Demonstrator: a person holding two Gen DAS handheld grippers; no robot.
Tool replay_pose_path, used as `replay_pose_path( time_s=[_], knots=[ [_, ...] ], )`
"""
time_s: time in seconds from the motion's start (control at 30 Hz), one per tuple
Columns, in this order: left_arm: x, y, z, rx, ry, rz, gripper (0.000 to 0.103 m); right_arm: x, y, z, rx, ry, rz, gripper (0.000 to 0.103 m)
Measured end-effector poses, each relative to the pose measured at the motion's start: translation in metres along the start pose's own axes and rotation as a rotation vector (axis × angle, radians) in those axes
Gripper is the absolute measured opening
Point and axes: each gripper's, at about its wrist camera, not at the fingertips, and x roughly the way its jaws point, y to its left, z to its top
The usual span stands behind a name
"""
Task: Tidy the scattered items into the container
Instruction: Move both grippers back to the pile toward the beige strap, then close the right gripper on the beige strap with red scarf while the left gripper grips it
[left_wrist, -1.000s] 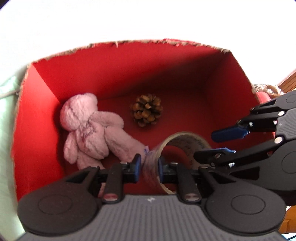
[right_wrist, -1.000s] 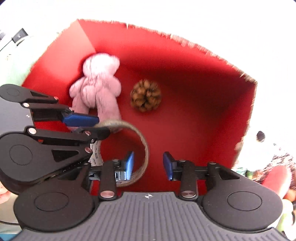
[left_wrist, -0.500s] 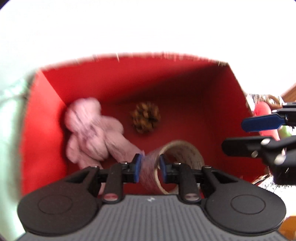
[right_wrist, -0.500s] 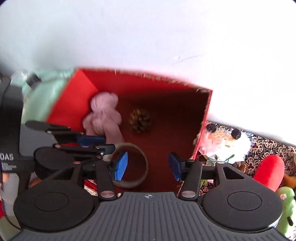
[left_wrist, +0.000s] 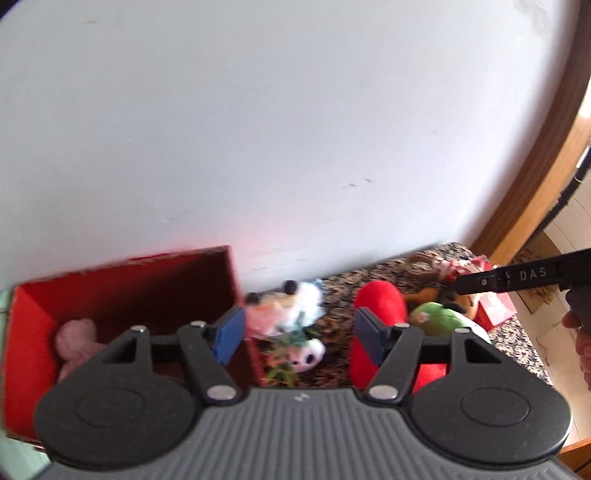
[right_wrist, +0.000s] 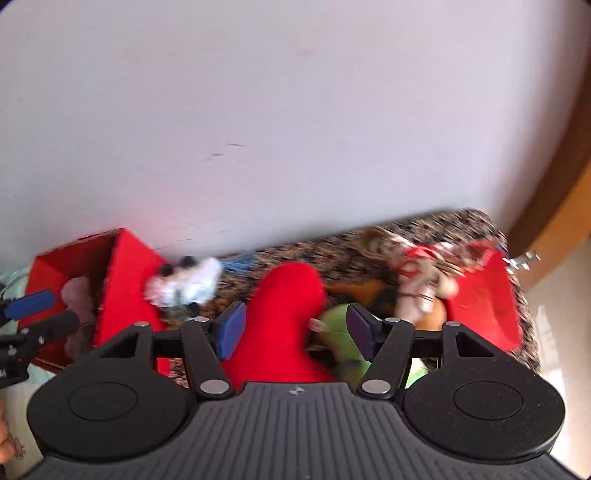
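The left gripper (left_wrist: 299, 334) has its fingers wide apart and holds nothing. The right gripper (right_wrist: 294, 330) is wide apart and empty too. The red box (left_wrist: 26, 354) sits by the white wall (left_wrist: 258, 129). A pink teddy bear (left_wrist: 75, 338) lies inside the box. Just beside the box, on the patterned cloth (right_wrist: 369, 240), lies a white fluffy toy (right_wrist: 186, 282). Near it is a red plush heart (right_wrist: 282, 317), then a green soft toy (left_wrist: 437, 317). Well away from the box, at the far end of the cloth, is a blurry doll (right_wrist: 417, 280) by a red bag (right_wrist: 487, 295).
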Motion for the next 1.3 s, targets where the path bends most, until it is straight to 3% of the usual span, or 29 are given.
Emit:
replay_pose_path(
  time_s=[0.17, 0.43, 0.5, 0.57, 0.67, 0.9, 1.03, 1.13, 1.3],
  knots=[
    [0.038, -0.073, -0.006, 0.031, 0.086, -0.110, 0.065, -0.003, -0.079, -0.015, 0.184, 0.011, -0.031, 0.063],
    [0.092, -0.145, -0.001, -0.004, 0.172, -0.170, 0.053, 0.010, -0.111, -0.008, 0.123, -0.016, -0.049, 0.063],
    [0.098, -0.160, 0.009, -0.014, 0.162, -0.167, 0.057, 0.019, -0.119, 0.001, 0.129, -0.015, -0.039, 0.063],
    [0.109, -0.172, 0.016, -0.007, 0.141, -0.156, 0.072, 0.026, -0.127, 0.016, 0.157, -0.006, -0.001, 0.063],
    [0.126, -0.189, 0.024, 0.016, 0.138, -0.156, 0.080, 0.047, -0.123, 0.035, 0.104, 0.044, 0.042, 0.063],
    [0.175, -0.201, 0.030, -0.005, 0.200, -0.121, 0.079, 0.098, -0.111, 0.079, -0.032, 0.165, 0.138, 0.063],
    [0.194, -0.197, 0.031, -0.019, 0.224, -0.097, 0.069, 0.130, -0.097, 0.079, -0.148, 0.254, 0.140, 0.064],
    [0.208, -0.195, 0.031, -0.030, 0.242, -0.080, 0.068, 0.150, -0.085, 0.077, -0.259, 0.313, 0.117, 0.063],
    [0.217, -0.180, 0.032, -0.110, 0.277, -0.141, 0.068, 0.172, -0.083, 0.070, -0.325, 0.392, 0.135, 0.065]
  ],
)
